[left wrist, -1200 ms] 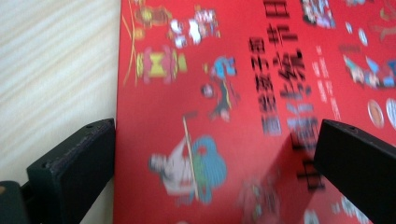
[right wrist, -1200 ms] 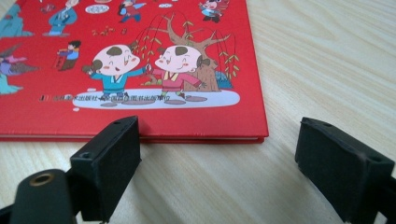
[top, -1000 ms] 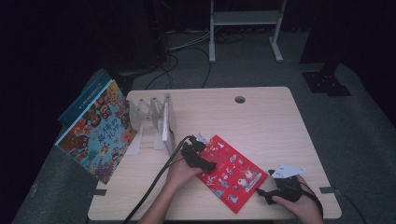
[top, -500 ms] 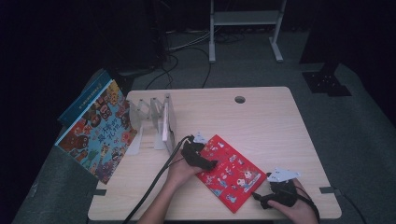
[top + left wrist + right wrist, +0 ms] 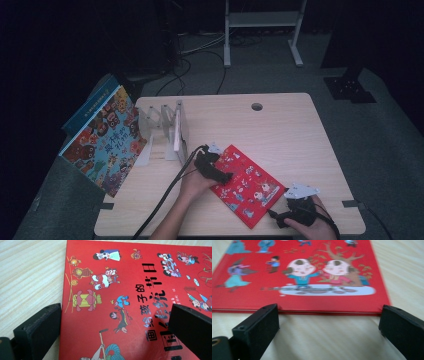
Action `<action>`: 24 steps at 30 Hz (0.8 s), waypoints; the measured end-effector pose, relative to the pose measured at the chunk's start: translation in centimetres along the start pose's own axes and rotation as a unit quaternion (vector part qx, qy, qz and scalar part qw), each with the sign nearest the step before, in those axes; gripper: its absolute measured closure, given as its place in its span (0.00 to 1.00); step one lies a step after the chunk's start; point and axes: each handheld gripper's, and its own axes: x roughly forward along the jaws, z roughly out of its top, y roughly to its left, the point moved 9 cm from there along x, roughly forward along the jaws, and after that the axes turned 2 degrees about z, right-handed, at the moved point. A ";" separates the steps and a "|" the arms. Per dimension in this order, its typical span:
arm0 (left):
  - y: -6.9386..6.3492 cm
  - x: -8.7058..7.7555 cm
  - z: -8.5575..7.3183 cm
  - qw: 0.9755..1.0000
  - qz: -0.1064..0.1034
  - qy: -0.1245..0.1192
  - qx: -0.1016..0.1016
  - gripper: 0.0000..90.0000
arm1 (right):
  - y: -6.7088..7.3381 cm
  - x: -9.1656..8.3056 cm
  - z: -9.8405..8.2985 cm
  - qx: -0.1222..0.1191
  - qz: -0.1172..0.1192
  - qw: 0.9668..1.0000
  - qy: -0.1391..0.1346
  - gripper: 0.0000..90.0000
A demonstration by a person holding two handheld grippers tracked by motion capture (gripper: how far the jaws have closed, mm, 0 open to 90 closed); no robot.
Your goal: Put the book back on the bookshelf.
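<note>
- Red book (image 5: 244, 186) lies flat on the desk (image 5: 280, 130), near the front edge, right of middle, turned diagonal to that edge.
- Left gripper (image 5: 218, 174) sits over the book's upper-left corner. In the left gripper view the jaws are spread, 1 over bare wood, 1 over the cover (image 5: 130, 297); nothing pinched.
- Right gripper (image 5: 280, 216) is at the front-right part of the desk, just beside the book's lower-right edge, pointing at it. Its jaws have just been opening; now spread wide, nothing between them. In the right gripper view the book edge (image 5: 329, 310) lies just ahead of the jaw tips, not yet inside.
- Step in hand, my read: get the right jaws onto that near edge to lift or open the book.
- To do it well: keep the right jaws low and level with the desk, slide 1 jaw under the edge and 1 over, then close.
- Left gripper should press down on its corner so the book does not skid away.
- Risk: the book is thin and flat, so a jaw may push it instead of getting under.
- Rack (image 5: 172, 130) and the leaning picture book (image 5: 105, 140) at the desk's left edge are well apart; no obstruction.
</note>
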 end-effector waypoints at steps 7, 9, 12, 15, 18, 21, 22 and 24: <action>0.1 0.0 0.0 1.000 0.000 0.004 0.004 0.00 | 1.3 0.2 0.0 0.000 0.000 1.000 -0.019 0.00; 0.1 -0.1 0.0 1.000 -0.001 0.009 0.002 0.00 | 1.3 0.3 0.0 0.000 0.000 1.000 -0.013 0.00; 0.1 -0.1 0.0 1.000 -0.005 0.008 -0.005 0.00 | 1.3 0.3 0.1 0.001 0.000 1.000 -0.011 0.00; 0.2 -0.3 0.1 1.000 -0.018 0.001 -0.018 0.00 | 1.2 0.3 0.1 0.000 0.001 1.000 -0.009 0.00; 0.2 -0.4 0.1 0.999 -0.029 -0.007 -0.033 0.00 | 1.2 0.3 0.1 0.000 0.001 1.000 -0.008 0.00; 0.3 -0.6 0.1 0.999 -0.037 -0.010 -0.037 0.00 | 1.2 0.3 0.1 0.000 0.002 1.000 -0.008 0.00; 0.3 -0.6 0.1 0.998 -0.039 -0.010 -0.038 0.00 | 1.2 0.3 0.1 0.000 0.002 1.000 -0.008 0.00; 0.3 -0.7 0.1 0.998 -0.042 -0.010 -0.043 0.00 | 1.2 0.3 0.1 0.000 0.002 1.000 -0.007 0.00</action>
